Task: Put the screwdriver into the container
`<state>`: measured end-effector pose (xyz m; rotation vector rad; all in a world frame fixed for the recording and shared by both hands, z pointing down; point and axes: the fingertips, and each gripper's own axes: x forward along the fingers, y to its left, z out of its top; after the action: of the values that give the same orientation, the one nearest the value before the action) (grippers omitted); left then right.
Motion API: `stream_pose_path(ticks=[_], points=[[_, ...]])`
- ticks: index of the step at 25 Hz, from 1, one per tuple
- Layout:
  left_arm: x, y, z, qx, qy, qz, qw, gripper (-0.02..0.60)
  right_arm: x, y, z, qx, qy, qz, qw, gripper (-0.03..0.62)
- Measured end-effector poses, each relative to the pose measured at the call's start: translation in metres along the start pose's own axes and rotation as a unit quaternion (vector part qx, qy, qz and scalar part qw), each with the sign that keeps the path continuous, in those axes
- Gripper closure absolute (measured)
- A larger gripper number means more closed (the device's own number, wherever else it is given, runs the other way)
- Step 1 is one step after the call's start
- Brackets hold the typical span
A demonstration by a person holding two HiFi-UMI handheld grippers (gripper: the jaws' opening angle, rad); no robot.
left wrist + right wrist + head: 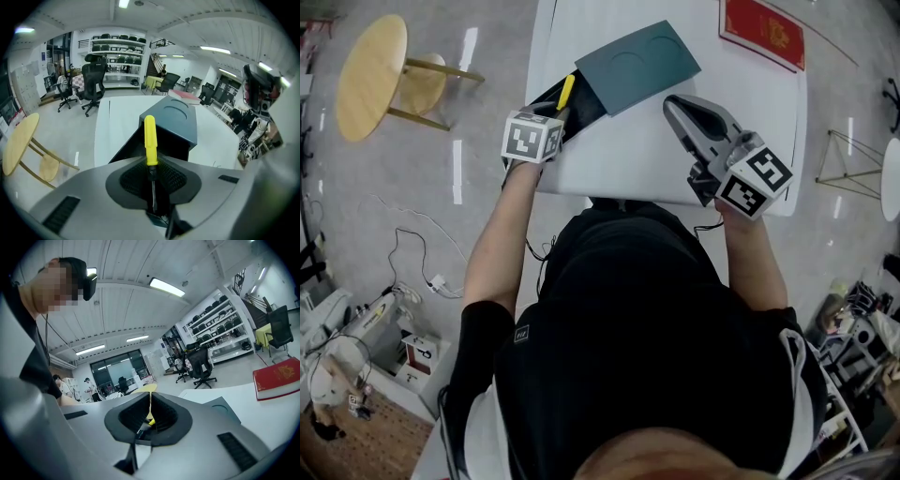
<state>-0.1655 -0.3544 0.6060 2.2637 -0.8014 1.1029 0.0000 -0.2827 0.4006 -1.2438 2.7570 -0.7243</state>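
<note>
The screwdriver (566, 91) has a yellow handle (150, 138) and a thin dark shaft. My left gripper (557, 114) (151, 164) is shut on the shaft, handle pointing forward. Straight ahead lies the container (637, 64) (176, 119), a dark box with a teal top, on the white table (623, 159). Its black open side faces the handle tip, which sits at the opening. My right gripper (672, 101) (150, 401) hovers right of the container, its jaws shut together with nothing between them.
A red book (761, 31) (276, 378) lies at the table's far right. A round wooden side table (370, 75) (18, 145) stands on the floor to the left. Office chairs (93, 84) and shelves are far off. Cables (412, 262) lie on the floor.
</note>
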Motion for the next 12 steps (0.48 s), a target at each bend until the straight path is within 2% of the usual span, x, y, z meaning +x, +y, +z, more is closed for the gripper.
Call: stream_pose_path(ticks=[5,12], points=[[0.011,0.0,-0.005,-0.004,0.037,-0.011,0.9992,0.503,-0.003,0.0,0.001,-0.001,-0.003,-0.004,1.0,0.562],[0.018,0.001,-0.013,0.013,0.071,-0.004,0.9973,0.502,-0.003,0.002,0.006,-0.005,-0.011,0.005,1.0,0.562]])
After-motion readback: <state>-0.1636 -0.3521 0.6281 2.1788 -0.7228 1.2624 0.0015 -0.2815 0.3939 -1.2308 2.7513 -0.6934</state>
